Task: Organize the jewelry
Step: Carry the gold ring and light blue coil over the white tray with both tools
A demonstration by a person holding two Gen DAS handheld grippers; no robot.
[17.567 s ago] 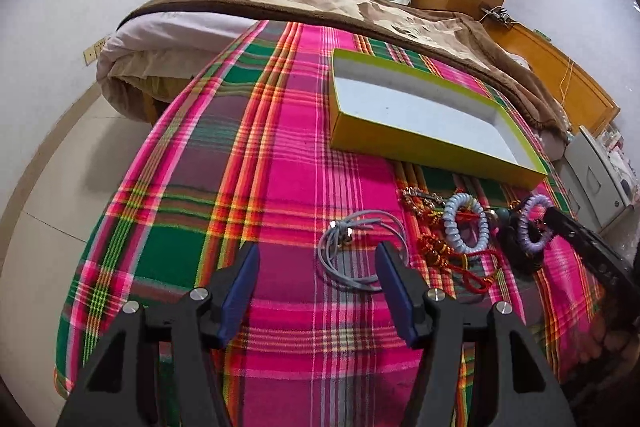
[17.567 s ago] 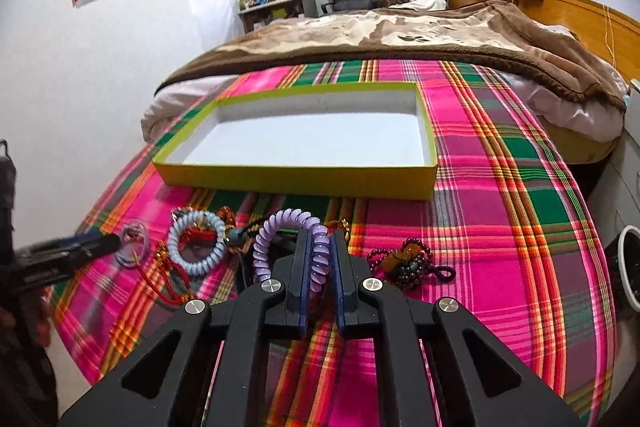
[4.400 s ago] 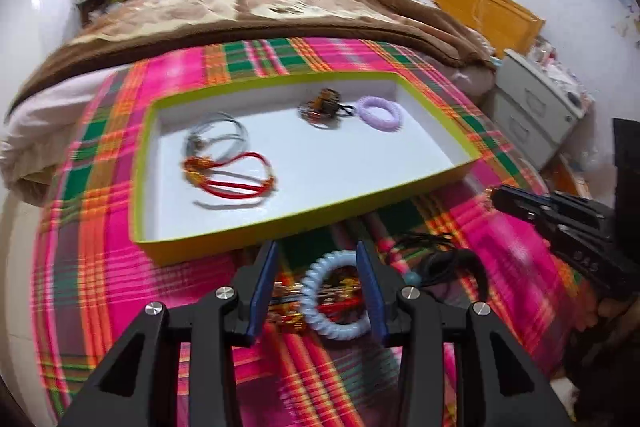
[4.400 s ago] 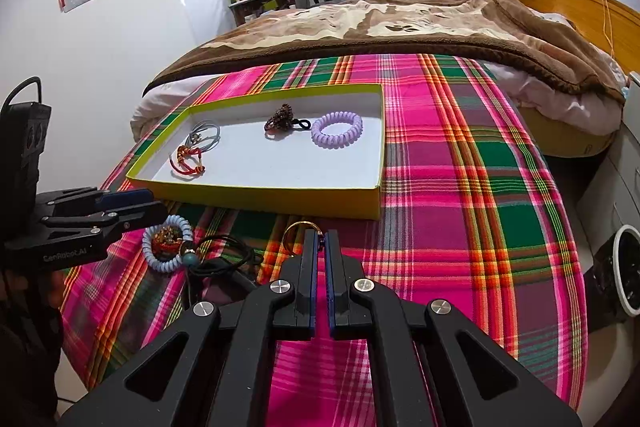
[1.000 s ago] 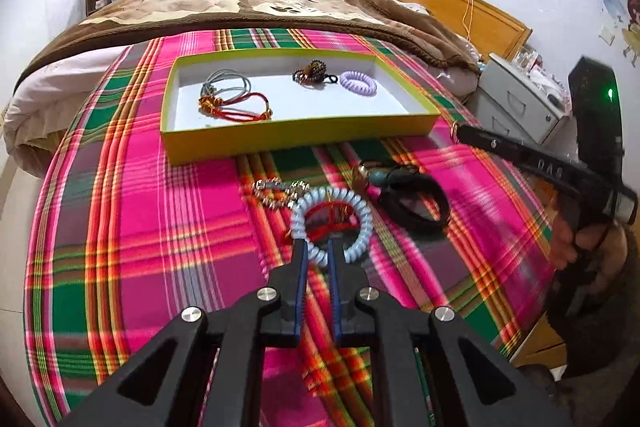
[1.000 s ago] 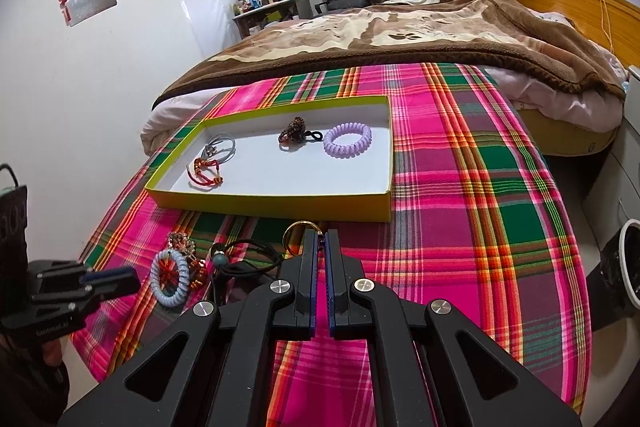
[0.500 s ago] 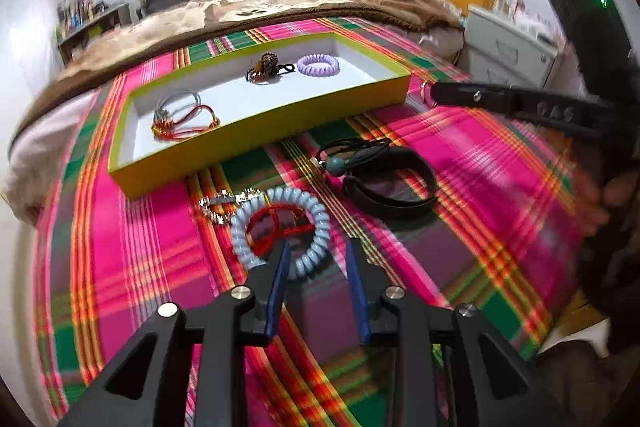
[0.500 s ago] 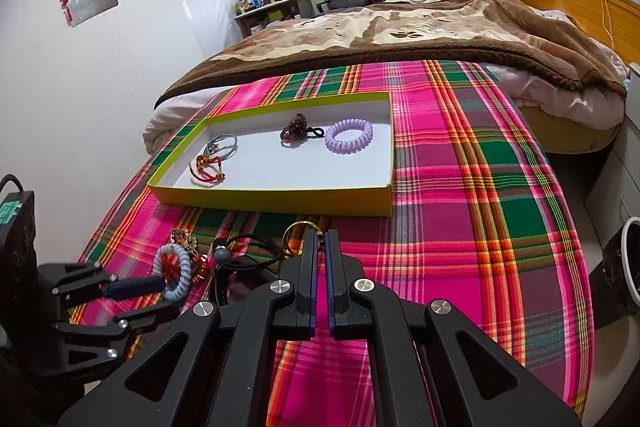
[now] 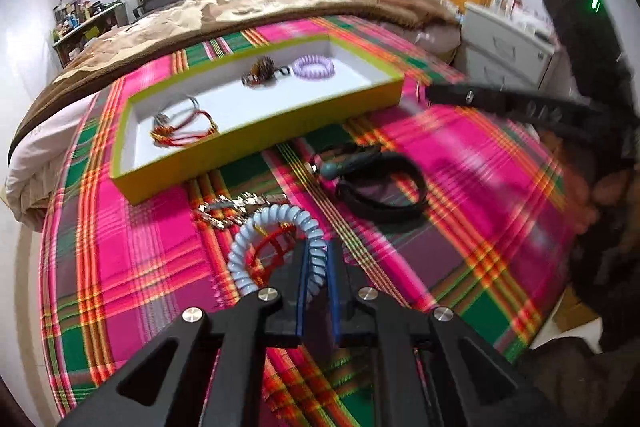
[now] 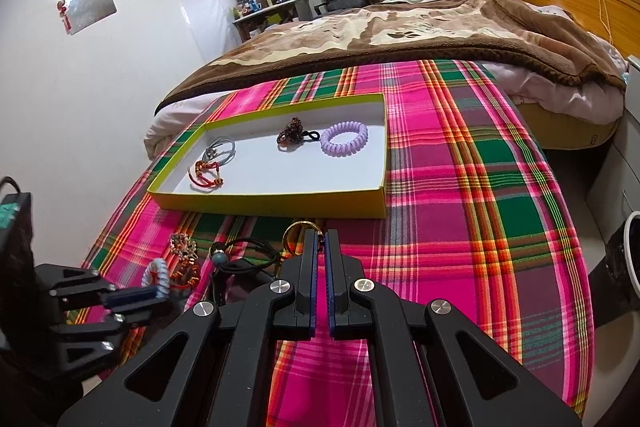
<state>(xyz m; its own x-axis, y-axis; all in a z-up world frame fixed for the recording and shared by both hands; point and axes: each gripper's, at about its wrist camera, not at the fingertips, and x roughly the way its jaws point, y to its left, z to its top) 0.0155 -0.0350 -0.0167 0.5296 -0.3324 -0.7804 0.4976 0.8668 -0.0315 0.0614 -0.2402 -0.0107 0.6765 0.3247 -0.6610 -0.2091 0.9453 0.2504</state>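
Observation:
My left gripper (image 9: 317, 259) is shut on a light blue coil bracelet (image 9: 256, 227) just above the plaid cloth; it also shows in the right wrist view (image 10: 158, 277). My right gripper (image 10: 320, 239) is shut on a gold ring (image 10: 296, 233) and holds it in front of the yellow-green tray (image 10: 280, 205). The tray (image 9: 256, 143) holds a purple coil bracelet (image 10: 344, 139), a brown beaded piece (image 10: 290, 131), a grey cord loop (image 10: 222, 149) and a red cord bracelet (image 10: 206, 173).
On the cloth lie a black band (image 9: 380, 193), a black cord with a teal bead (image 10: 240, 257), a silver link chain (image 9: 236, 209) and a red-gold beaded piece (image 10: 184, 247). A brown blanket (image 10: 400, 27) covers the bed behind. A white bedside cabinet (image 9: 508, 47) stands to the right.
My left gripper has closed on the right side of the blue coil bracelet and lifted it on edge. My right gripper stays shut on the gold ring, hardly moved.

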